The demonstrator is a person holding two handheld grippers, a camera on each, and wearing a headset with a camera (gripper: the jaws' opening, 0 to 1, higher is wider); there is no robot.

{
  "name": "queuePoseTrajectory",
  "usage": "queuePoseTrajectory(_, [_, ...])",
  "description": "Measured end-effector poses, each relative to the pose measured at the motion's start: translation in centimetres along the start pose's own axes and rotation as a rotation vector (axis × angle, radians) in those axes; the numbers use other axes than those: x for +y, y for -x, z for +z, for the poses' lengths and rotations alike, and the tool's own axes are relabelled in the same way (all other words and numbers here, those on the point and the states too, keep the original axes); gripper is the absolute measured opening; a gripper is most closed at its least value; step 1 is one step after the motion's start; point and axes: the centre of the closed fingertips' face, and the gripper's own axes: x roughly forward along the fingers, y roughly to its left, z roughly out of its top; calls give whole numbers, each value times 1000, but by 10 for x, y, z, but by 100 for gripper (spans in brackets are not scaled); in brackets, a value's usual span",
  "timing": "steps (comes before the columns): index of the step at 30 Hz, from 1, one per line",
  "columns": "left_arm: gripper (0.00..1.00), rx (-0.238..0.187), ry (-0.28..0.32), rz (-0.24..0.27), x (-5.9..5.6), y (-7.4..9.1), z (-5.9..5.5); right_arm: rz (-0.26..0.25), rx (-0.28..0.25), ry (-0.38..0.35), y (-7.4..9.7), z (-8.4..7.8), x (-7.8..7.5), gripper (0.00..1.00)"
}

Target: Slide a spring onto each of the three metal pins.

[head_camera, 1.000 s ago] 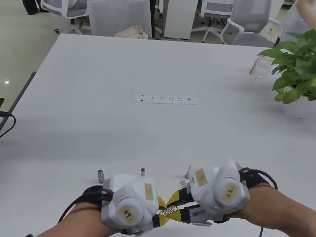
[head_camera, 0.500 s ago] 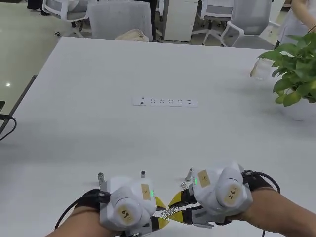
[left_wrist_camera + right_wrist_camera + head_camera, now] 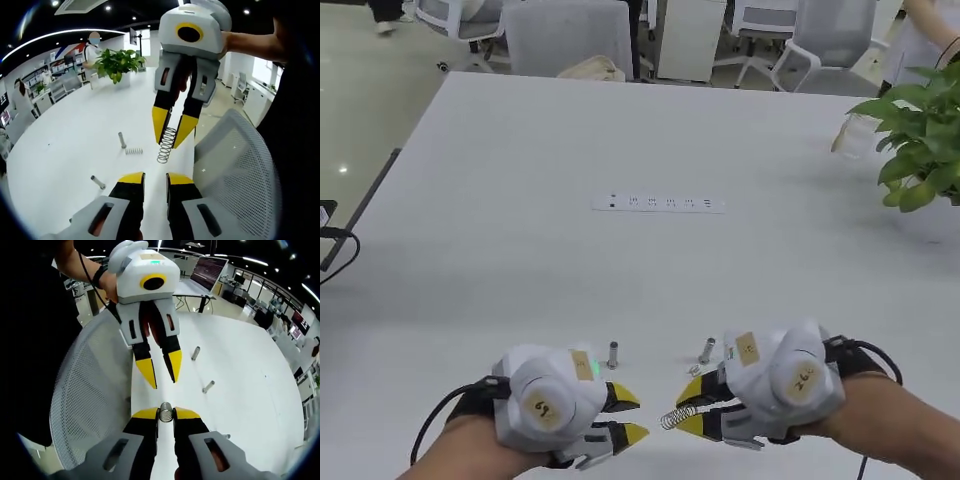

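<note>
My right gripper (image 3: pixel 687 408) is shut on one end of a small metal spring (image 3: pixel 670 418), which sticks out to the left just above the table's near edge. In the right gripper view the spring (image 3: pixel 166 412) sits pinched between the yellow tips. My left gripper (image 3: pixel 632 416) faces it from the left, open, with nothing between its fingers and a short gap to the spring. Two short metal pins (image 3: pixel 613 354) (image 3: pixel 707 350) stand upright on the white table just beyond the grippers. The left gripper view shows a pin (image 3: pixel 121 139) with a loose spring (image 3: pixel 133 151) lying beside it.
A white power strip (image 3: pixel 660 204) lies in the middle of the table (image 3: pixel 520 200). A potted plant (image 3: pixel 920 150) stands at the far right. Office chairs line the far edge. A mesh chair (image 3: pixel 240 165) is close behind the near edge.
My left gripper has drawn back to the left, away from the spring, and now stands open. The spring stays in the right gripper, which has barely moved.
</note>
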Motion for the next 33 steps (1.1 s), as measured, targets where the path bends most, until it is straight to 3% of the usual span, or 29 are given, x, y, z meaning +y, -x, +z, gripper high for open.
queuePoseTrajectory(14, [17,-30,50,59,20,19,0,-21,23,-25,2,-9,-16,8])
queuePoseTrajectory(28, [22,-47,120,148,39,45,-15,-31,52,-44,2,-18,-35,8])
queuePoseTrajectory(33, [25,-47,149,183,45,55,-26,-35,61,-47,0,-18,-42,8])
